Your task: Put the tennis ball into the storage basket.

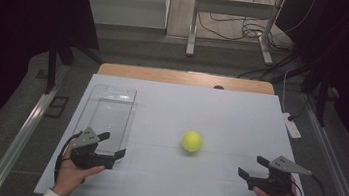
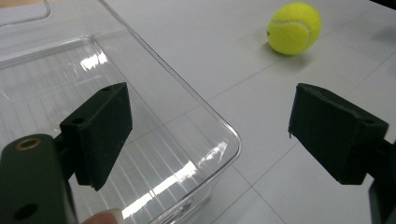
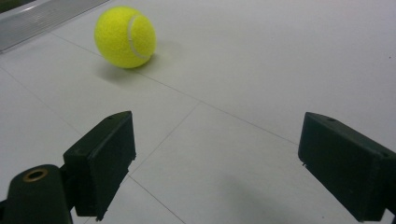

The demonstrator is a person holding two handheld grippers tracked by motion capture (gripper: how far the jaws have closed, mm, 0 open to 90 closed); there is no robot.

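Both claws, left (image 1: 111,146) and right (image 1: 251,168), sat spread and empty, the ball (image 1: 192,141) ahead between them; reaching came next.

The round yellow-green tennis ball (image 1: 192,141) looks fuzzy and matt, like felt, with a smooth pale seam. The clear rectangular plastic tray (image 2: 224,135) is glossy (its ribbed floor throws bright glints), while the white table sheet (image 1: 220,119) is smooth and matt, over a bare wooden edge (image 1: 185,77).
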